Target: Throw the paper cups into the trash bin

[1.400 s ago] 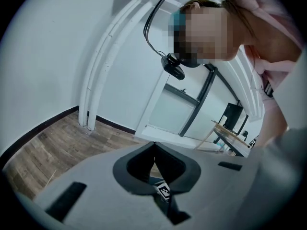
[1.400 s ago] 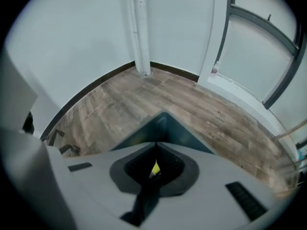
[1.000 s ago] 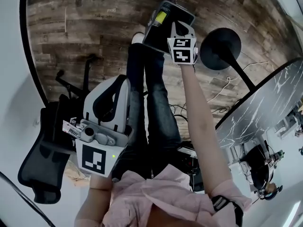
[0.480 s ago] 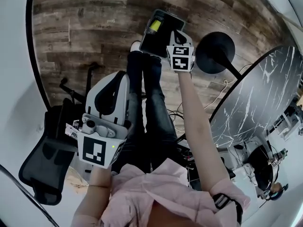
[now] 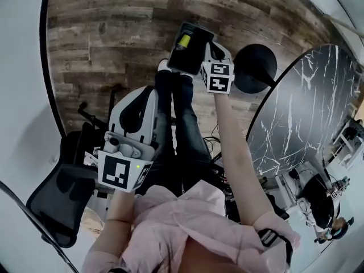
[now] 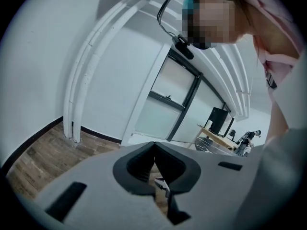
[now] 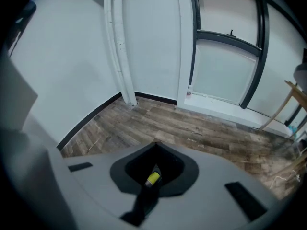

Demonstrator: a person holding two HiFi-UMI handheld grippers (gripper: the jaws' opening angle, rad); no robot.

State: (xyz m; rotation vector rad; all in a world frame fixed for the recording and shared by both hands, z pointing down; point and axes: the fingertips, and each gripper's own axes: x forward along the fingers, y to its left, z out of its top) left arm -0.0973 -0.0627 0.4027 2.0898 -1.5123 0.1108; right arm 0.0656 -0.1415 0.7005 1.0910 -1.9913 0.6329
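Hardly anything had shifted between the right tool (image 7: 154,146) and the trash bin (image 5: 189,54) over the last second: that arm stayed stretched out with the tool by the bin's right edge. The left tool (image 6: 153,143) had come up a little, and more of the marble table (image 5: 301,112) had swung into sight on the right. Wood floor (image 5: 114,27) ran under everything, with a black office chair (image 5: 54,201) off to the person's left and the table's round black base (image 5: 256,67) just beside the bin. The bin was dark and rectangular, standing just past the person's feet with its long side running away from them. Looking along the right tool's jaws, I saw them drawn together with nothing pinched between them, only the bin's dark inside showing through the gap below the tips. The left tool's jaws were likewise closed and empty, held back near the person's hip and well apart from the bin, so the right arm was plainly the nearer. Inside the bin lay a small yellow thing (image 5: 183,40); I could not tell whether it was a cup. No paper cup showed anywhere else, so I judged the next move would be to go and fetch one.
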